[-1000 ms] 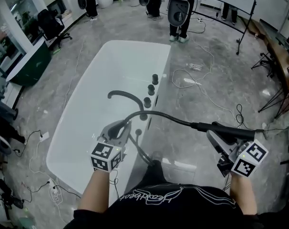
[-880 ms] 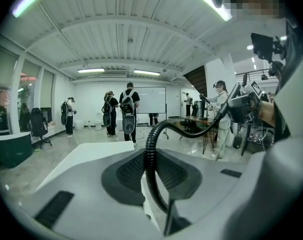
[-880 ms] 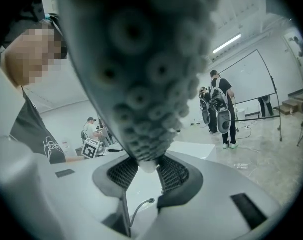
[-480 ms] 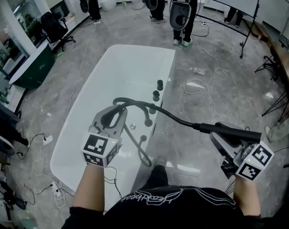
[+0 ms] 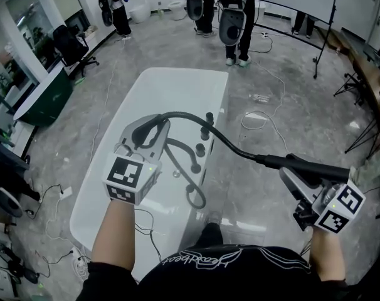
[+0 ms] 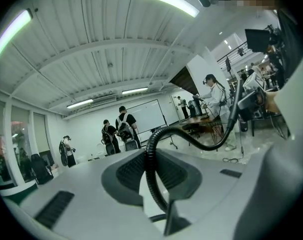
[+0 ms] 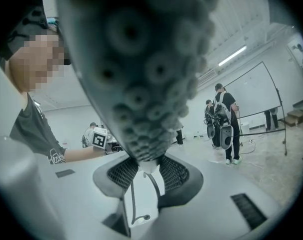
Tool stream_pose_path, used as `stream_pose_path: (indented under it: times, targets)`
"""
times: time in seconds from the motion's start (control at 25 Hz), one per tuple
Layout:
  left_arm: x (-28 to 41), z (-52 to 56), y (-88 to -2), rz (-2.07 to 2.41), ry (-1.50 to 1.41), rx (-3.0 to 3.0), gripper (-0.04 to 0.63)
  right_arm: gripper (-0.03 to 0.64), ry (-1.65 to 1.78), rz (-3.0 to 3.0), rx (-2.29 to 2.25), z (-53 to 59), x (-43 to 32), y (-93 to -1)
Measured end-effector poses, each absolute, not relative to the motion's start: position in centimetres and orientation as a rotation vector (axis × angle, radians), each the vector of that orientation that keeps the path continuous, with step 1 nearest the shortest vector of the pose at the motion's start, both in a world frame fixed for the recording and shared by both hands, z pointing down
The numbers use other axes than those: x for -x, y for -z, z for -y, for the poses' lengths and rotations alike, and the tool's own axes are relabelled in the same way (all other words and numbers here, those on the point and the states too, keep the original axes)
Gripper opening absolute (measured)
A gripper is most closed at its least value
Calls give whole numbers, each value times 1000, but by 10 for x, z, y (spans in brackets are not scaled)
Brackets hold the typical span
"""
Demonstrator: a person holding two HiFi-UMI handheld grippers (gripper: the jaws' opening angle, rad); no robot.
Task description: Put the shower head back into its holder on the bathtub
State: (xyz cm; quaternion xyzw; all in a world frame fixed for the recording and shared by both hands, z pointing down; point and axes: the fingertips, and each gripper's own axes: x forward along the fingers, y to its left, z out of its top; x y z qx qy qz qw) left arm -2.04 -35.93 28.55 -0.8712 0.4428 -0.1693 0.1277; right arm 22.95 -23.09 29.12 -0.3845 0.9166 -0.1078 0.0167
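Observation:
A white bathtub (image 5: 146,99) lies ahead in the head view, with black fittings (image 5: 201,148) in a row on its right rim. My left gripper (image 5: 151,129) is over the tub, shut on the black ribbed hose (image 5: 184,115). The hose arches right to the black shower head (image 5: 315,168) and loops down to the rim at its other end. In the left gripper view the hose (image 6: 150,164) runs up between the left gripper's (image 6: 154,184) jaws. Right of the tub, my right gripper (image 5: 291,173) is shut on the shower head; its nozzle face (image 7: 141,84) fills the view above the right gripper's (image 7: 141,171) jaws.
Several people (image 5: 234,11) with equipment stand beyond the far end of the tub. Loose cables (image 5: 259,115) lie on the grey floor to the right. A green desk (image 5: 46,93) and office chair (image 5: 68,39) are at the left, stands (image 5: 365,130) at the right.
Both grippers have risen. The left one lifted the hose higher and further over the tub, so the hose's arch now stands taller. The right one rose a little with the shower head.

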Motion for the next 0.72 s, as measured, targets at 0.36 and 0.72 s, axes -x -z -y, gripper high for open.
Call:
stream_pose_path:
  times: [0.36, 0.72]
  targets:
    - [21, 376, -250, -1269, 421, 2489, 63, 135, 267, -2860, 1169, 243, -221, -268]
    - [61, 393, -257, -1376, 455, 2478, 63, 135, 317, -2899, 1073, 280, -199, -269]
